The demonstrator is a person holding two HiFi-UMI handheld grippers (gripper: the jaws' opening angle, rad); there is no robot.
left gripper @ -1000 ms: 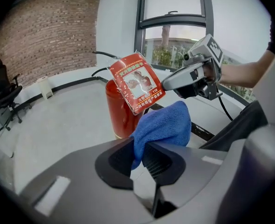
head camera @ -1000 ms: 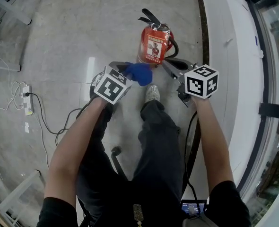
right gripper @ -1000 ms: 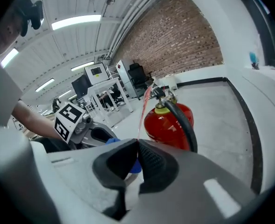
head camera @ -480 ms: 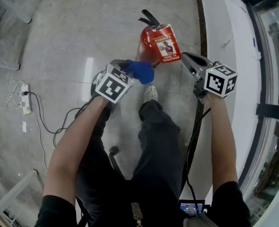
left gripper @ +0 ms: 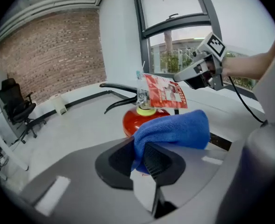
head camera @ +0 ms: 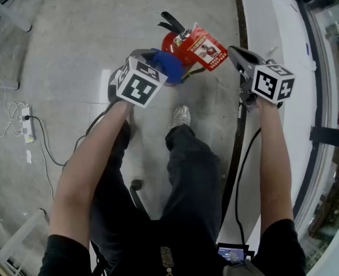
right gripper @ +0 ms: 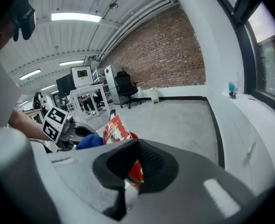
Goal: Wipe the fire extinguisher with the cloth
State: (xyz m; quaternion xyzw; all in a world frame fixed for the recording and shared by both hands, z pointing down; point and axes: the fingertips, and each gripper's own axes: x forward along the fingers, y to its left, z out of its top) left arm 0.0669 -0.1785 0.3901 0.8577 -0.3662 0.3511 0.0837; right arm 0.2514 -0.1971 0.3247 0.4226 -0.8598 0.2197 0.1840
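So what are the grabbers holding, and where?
Left gripper: blue cloth, by one end; right gripper: red tag, by its edge.

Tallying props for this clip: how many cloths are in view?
1: a blue cloth clamped in the left gripper, close by the red fire extinguisher. No other shows, though one could be hidden.

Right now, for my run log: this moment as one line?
left hand-held gripper: shut on blue cloth | right hand-held gripper: shut on red tag | blue cloth: at top of fire extinguisher

Grey floor [head camera: 72, 50], brick wall [left gripper: 58, 50]
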